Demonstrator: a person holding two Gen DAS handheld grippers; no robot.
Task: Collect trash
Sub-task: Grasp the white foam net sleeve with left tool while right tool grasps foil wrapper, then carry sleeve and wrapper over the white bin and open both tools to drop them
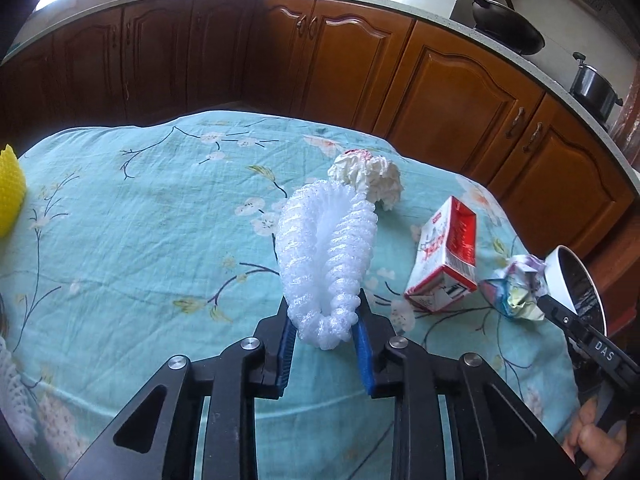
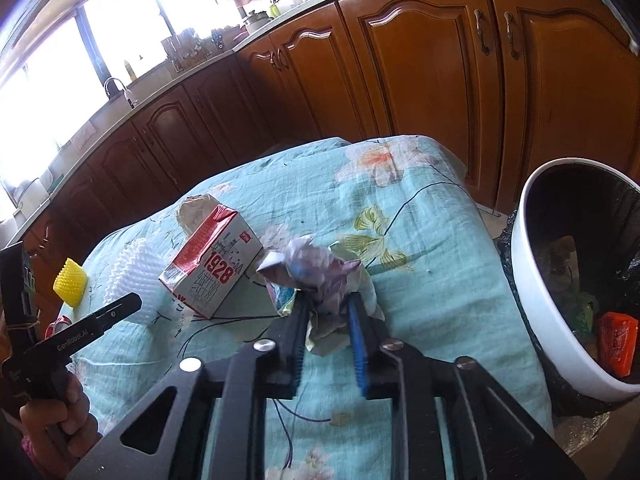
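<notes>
My left gripper [image 1: 325, 312] is shut on a white foam net sleeve [image 1: 328, 256] and holds it over the table; the sleeve also shows in the right wrist view [image 2: 134, 276]. My right gripper [image 2: 326, 312] is shut on a crumpled coloured paper ball [image 2: 316, 276], which also shows in the left wrist view [image 1: 518, 284]. A red-and-white milk carton [image 1: 444, 256] [image 2: 212, 268] lies between them. A crumpled white tissue wad [image 1: 368, 176] lies behind the sleeve. A white trash bin [image 2: 560, 320] with a black liner stands at the table's right edge, several scraps inside.
The table wears a teal floral cloth [image 1: 140, 240]. A yellow foam net [image 2: 71, 282] [image 1: 10, 188] lies at the far left. Another white net [image 1: 12, 392] shows at the lower left edge. Brown kitchen cabinets [image 1: 460, 92] stand behind the table.
</notes>
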